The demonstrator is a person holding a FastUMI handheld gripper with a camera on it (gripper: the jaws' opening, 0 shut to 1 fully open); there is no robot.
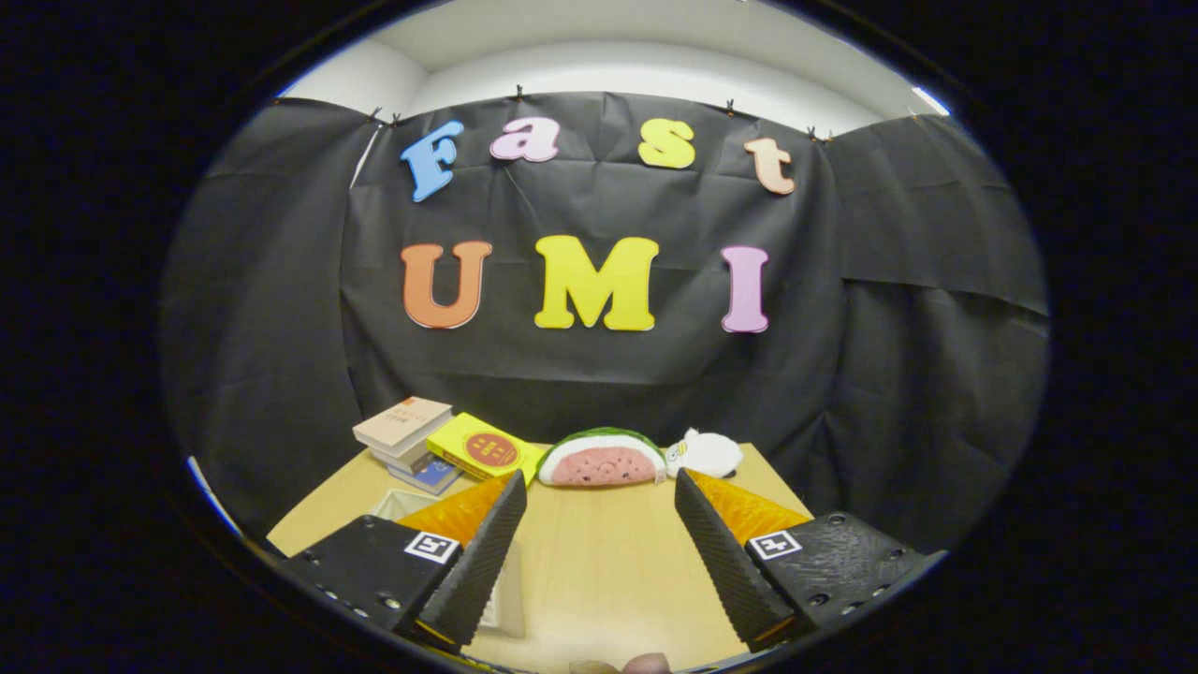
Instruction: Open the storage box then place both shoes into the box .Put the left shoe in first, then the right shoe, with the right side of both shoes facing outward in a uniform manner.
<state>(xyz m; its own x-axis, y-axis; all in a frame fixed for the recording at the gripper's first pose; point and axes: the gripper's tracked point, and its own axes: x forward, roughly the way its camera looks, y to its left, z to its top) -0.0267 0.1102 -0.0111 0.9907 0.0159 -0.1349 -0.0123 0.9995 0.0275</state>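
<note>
Gripper view, as we read it: the gripper [599, 487] is held above a pale wooden table [599, 562], its fingers spread wide with bare tabletop between them and nothing in their hold. Beyond the fingertips, at about 12 o'clock, a watermelon-slice plush [604, 461] lies at the far edge of the table, with a small white plush [708, 452] touching it at 1 o'clock; we cannot make out what the white one depicts. At 11 o'clock a yellow book [482, 449] lies tilted beside a stack of books [404, 431], the lowest ones partly covered by those above. Behind the left finger, at about 9 o'clock, we see a pale, box-like edge [501, 594] that may be the storage box; the finger hides most of it, so we cannot say whether it is open. At 6 o'clock, two small rounded shapes [622, 666] are cut off, too little showing to identify.
</note>
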